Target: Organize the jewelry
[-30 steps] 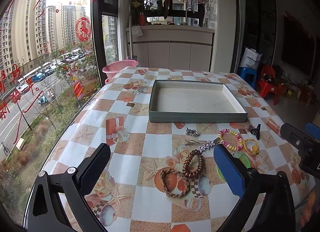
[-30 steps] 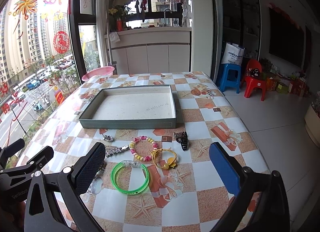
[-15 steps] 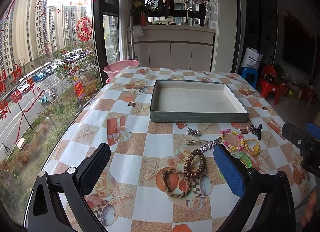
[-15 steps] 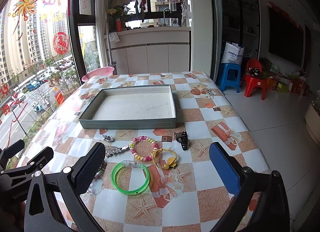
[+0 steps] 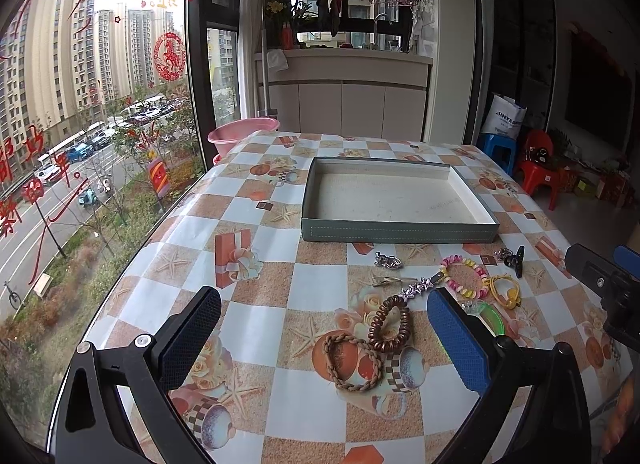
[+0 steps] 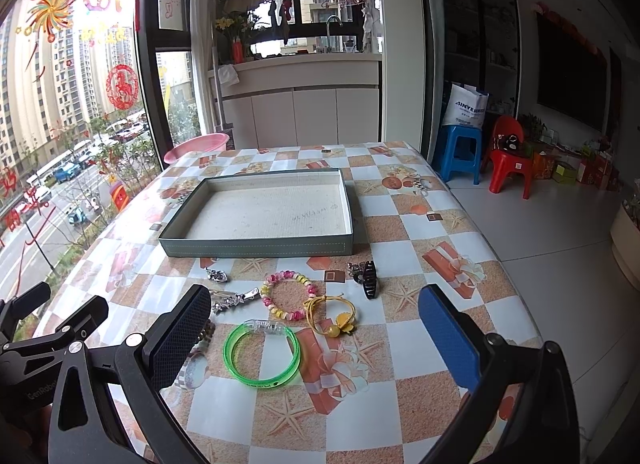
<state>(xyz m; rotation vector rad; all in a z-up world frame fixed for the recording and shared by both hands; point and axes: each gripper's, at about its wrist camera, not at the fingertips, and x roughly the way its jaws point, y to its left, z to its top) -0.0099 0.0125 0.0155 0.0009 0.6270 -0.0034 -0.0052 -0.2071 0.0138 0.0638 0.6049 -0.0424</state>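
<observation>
Bright daylight from window (image 5: 100, 103); sharp; fisheye-bent edges.

The green bangle (image 5: 491, 318) sits mostly hidden, seemingly behind the left hand-held gripper (image 5: 324, 332)

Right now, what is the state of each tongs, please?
Left tongs: open, holding nothing.
Right tongs: open, holding nothing.

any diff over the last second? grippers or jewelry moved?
Almost nothing. The left wrist view drifts very slightly; the right view looks unchanged. Nothing was gripped or released: the left gripper and right gripper stay open above the table. The tray stays empty; the green bangle and braided bracelet lie unmoved.
</observation>
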